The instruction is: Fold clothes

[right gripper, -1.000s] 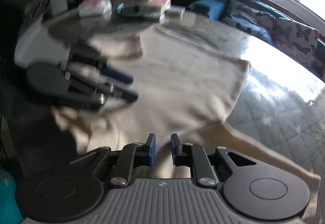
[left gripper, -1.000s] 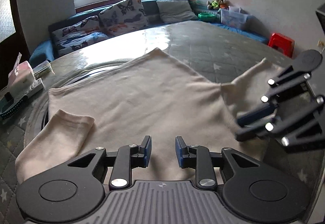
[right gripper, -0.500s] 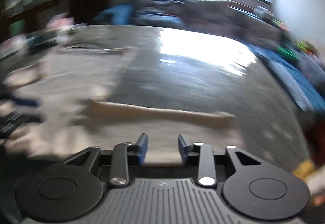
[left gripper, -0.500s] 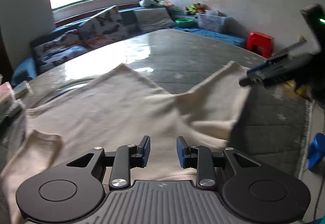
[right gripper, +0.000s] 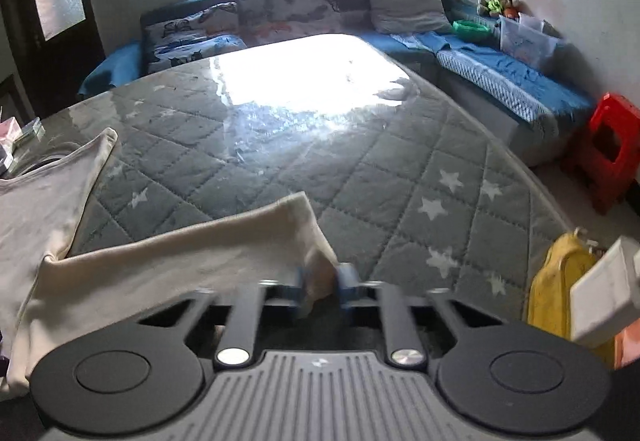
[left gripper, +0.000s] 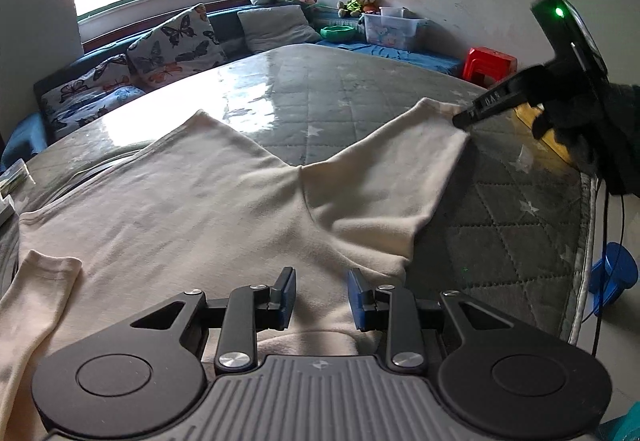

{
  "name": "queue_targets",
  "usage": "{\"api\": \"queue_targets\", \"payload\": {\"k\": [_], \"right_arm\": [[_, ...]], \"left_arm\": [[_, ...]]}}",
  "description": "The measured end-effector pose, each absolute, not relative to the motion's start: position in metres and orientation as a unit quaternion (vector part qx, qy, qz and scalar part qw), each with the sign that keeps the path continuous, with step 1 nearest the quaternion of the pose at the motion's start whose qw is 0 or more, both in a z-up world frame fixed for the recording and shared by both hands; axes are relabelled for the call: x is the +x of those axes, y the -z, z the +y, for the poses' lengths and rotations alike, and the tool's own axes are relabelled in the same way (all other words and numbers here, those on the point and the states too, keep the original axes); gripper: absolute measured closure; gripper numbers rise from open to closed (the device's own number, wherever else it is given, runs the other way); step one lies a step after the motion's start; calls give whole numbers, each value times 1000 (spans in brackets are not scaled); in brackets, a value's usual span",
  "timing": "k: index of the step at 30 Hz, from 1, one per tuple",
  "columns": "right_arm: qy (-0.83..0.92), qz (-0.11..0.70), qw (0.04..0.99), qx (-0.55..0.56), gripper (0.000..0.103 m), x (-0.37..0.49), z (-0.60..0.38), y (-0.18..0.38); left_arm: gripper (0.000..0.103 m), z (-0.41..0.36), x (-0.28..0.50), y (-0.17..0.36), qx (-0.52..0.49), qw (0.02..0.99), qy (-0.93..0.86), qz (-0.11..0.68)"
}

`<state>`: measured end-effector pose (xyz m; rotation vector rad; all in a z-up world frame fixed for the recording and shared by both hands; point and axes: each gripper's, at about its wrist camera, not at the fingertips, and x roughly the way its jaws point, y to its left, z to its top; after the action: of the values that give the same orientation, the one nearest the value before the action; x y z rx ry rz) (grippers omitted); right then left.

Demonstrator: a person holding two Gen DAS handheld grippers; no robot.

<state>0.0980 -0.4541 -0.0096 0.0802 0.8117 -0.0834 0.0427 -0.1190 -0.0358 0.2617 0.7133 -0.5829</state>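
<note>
- cream shirt [left gripper: 192, 209]: soft matt knit cloth
- mattress [right gripper: 360, 169]: grey quilted fabric, glossy clear film, glare toward 12 o'clock
- left gripper [left gripper: 322, 293]: matt black plastic, shiny metal screws
- stool [right gripper: 612, 149] at 3 o'clock: glossy red plastic

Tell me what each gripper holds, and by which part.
The right gripper pinches the cream long-sleeved shirt by its sleeve cuff. The left gripper holds nothing.
</note>
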Motion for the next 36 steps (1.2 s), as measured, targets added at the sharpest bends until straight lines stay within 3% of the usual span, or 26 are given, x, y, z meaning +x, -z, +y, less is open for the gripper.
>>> {"api": "queue_targets", "payload": {"k": [5,11,15,22,25,36], "right_arm": [[59,368,928,-12,95,107,-450,-7],[65,389,919,-29,95,123,-447,13],[65,386,920,-37,82,121,-444,10],[20,364,930,-42,78,113,-419,-14],[-17,361,931,-40,68,109,-400,-21],[-200,360,907,-89,68,95,-286,-34]], "left_arm": [[72,-120,42,38,133,886,286,340],[72,-120,42,39,131,886,288,339],[69,-116,43,35,124,888,284,339],[64,-88,48,21,106,910,234,324],[62,-67,55,18,109,922,186,320],[64,-15,110,28,114,935,49,332]]}}
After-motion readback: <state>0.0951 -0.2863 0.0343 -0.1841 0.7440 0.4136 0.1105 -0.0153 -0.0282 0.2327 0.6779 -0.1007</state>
